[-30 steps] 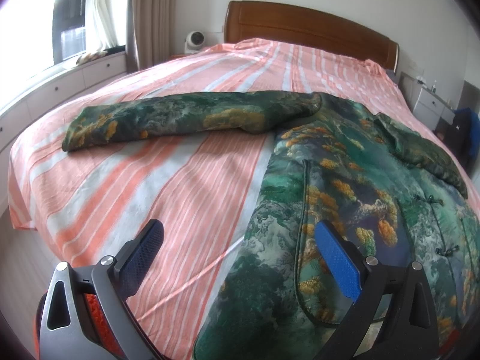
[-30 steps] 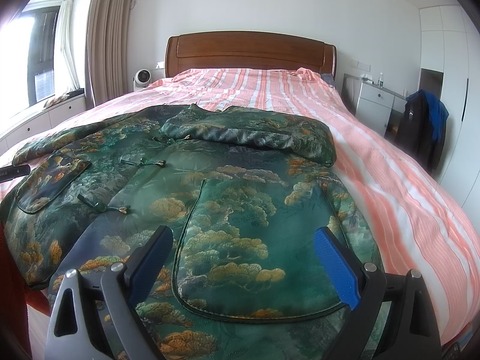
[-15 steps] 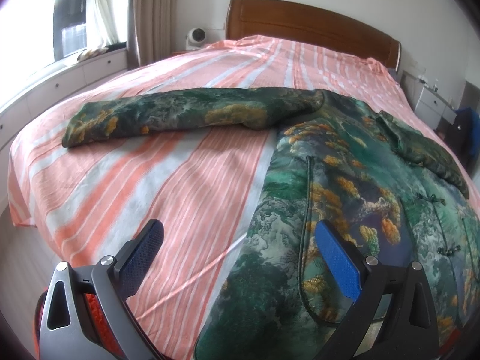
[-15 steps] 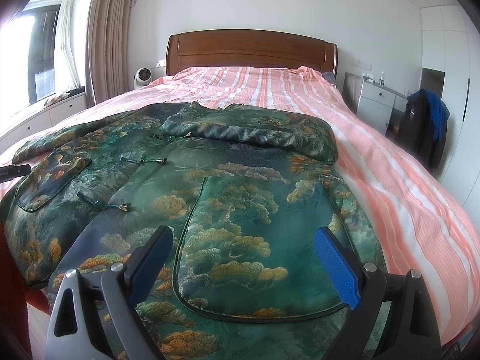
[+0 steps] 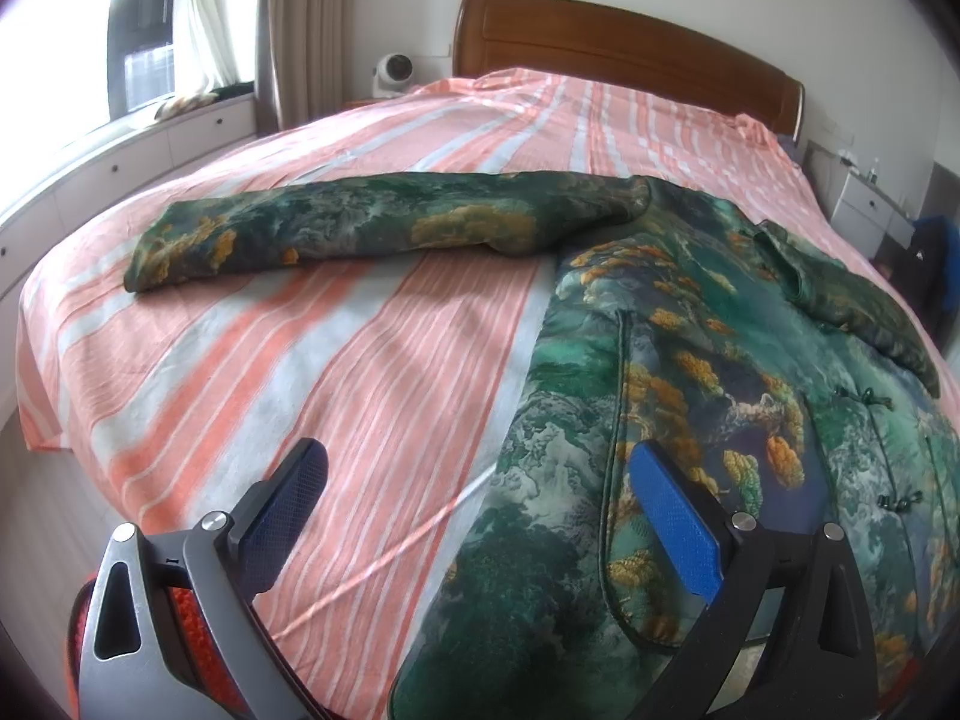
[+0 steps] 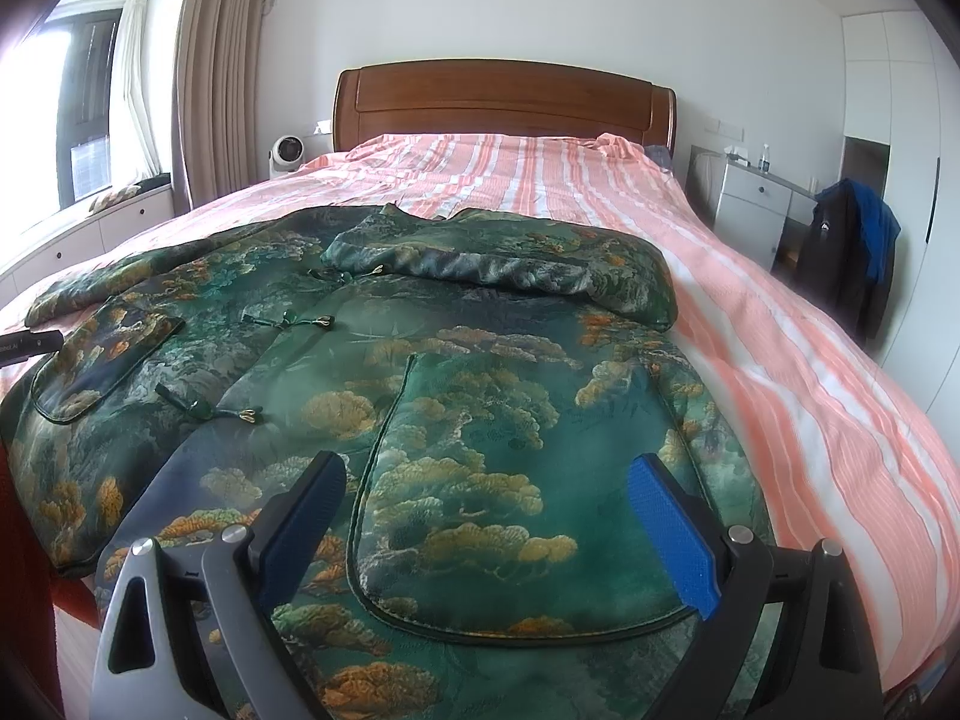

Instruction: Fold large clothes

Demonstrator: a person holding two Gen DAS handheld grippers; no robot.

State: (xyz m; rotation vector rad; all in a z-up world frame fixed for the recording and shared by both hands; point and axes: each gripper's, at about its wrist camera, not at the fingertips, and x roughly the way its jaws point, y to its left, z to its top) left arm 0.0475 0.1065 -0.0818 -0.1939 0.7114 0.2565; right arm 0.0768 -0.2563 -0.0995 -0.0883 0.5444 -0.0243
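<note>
A large green jacket (image 6: 468, 372) with a gold tree print and knot buttons lies face up on the bed; it also shows in the left wrist view (image 5: 708, 372). Its left sleeve (image 5: 360, 228) stretches straight out to the side. Its right sleeve (image 6: 498, 267) lies folded across the chest. My left gripper (image 5: 480, 516) is open and empty above the jacket's left hem edge. My right gripper (image 6: 486, 522) is open and empty above the lower right pocket (image 6: 510, 480).
The bed (image 5: 300, 360) has a pink and white striped sheet and a wooden headboard (image 6: 504, 102). A window seat with drawers (image 5: 120, 162) runs along the left. A white nightstand (image 6: 750, 204) and dark hanging clothes (image 6: 852, 252) stand at the right.
The left gripper has drifted slightly left and forward over the bed. The right gripper has barely moved. Both stay open and the jacket lies unchanged.
</note>
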